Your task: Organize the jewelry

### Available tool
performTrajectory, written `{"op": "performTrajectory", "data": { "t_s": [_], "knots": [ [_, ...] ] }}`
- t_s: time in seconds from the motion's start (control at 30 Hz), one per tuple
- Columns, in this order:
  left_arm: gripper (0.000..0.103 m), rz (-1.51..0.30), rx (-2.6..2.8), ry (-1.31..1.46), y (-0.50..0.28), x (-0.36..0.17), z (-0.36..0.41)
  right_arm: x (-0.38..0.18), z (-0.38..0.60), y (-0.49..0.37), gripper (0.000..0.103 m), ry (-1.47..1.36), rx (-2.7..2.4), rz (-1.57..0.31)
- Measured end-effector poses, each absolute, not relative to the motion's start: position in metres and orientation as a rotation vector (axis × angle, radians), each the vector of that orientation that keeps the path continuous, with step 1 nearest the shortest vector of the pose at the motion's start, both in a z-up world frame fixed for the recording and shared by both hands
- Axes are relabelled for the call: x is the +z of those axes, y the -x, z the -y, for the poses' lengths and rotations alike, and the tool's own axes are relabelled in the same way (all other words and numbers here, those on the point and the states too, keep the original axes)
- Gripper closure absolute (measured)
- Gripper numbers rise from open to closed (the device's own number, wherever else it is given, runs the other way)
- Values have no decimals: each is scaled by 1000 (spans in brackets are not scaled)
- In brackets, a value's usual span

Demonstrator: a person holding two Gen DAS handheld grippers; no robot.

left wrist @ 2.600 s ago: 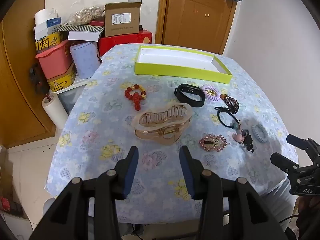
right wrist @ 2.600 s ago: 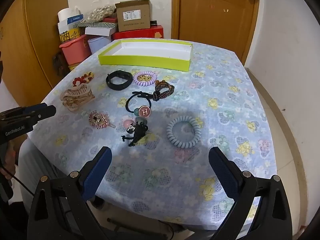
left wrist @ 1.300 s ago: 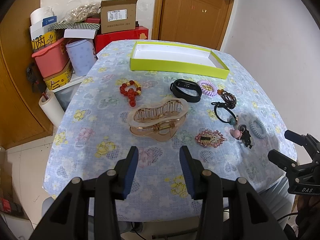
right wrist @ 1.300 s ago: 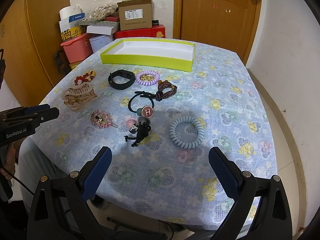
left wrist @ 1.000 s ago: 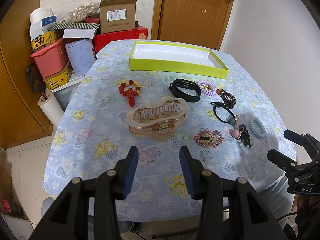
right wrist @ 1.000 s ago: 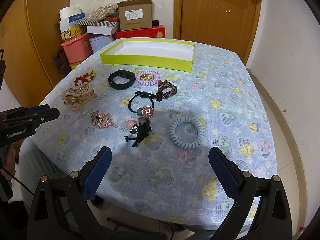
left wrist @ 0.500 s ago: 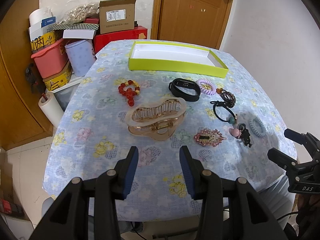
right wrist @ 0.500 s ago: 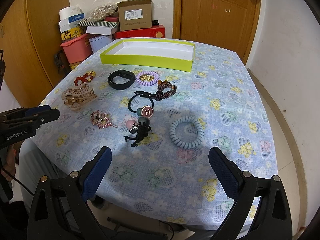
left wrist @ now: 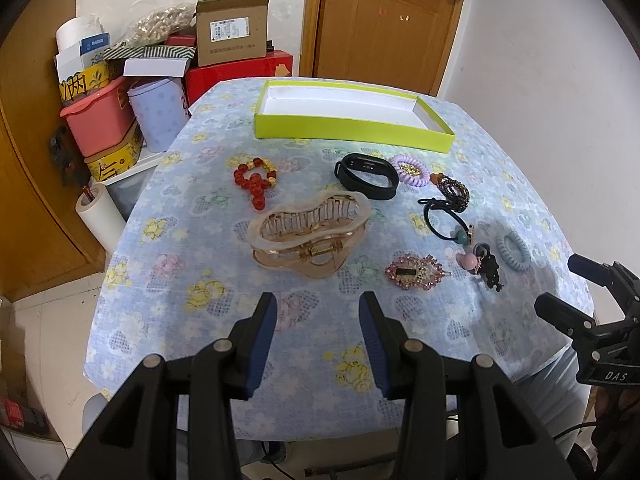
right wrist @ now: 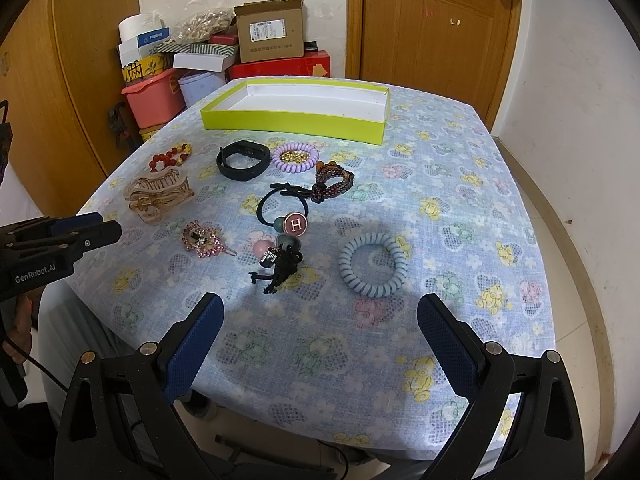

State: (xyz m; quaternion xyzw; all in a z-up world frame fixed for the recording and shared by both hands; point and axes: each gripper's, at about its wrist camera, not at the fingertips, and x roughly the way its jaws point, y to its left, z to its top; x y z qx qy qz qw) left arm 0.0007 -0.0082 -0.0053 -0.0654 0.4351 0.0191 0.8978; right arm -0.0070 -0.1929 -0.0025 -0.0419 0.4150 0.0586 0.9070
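A yellow-green tray (left wrist: 352,126) (right wrist: 292,121) with a white inside stands empty at the far side of the floral table. In front of it lie a red bead bracelet (left wrist: 255,178), a black band (left wrist: 366,176), a purple coil tie (left wrist: 411,165), a clear hair claw (left wrist: 310,235) (right wrist: 158,193), a pink rhinestone clip (left wrist: 414,272) (right wrist: 202,240), a black tie with an H charm (right wrist: 295,223) and a blue coil tie (right wrist: 373,264). My left gripper (left wrist: 317,322) is open and empty, above the near table edge before the claw. My right gripper (right wrist: 320,328) is wide open and empty, near the blue coil tie.
Boxes, a pink bin (left wrist: 98,118) and a paper roll (left wrist: 100,216) are stacked left of the table. A wooden door (left wrist: 384,24) is behind it. A beaded dark tie (right wrist: 334,180) and a black charm (right wrist: 280,266) lie mid-table. The blue floral tablecloth (left wrist: 180,208) hangs over the edges.
Both grippers have drawn back slightly from the table, so the items look a little farther away. Nothing on the table has moved and both grippers stay open.
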Motion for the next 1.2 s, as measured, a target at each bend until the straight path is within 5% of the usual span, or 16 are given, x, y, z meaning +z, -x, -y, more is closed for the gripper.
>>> {"op": "performTrajectory", "data": {
  "t_s": [0.97,1.2],
  "knots": [
    [58,-874,-6,128,-19,-1,-13,2,197,-5,5,84,142,-829],
    [51,-845,-89,82,-39,0,-11,-1,205,-13,5,57,137,-836]
  ]
}}
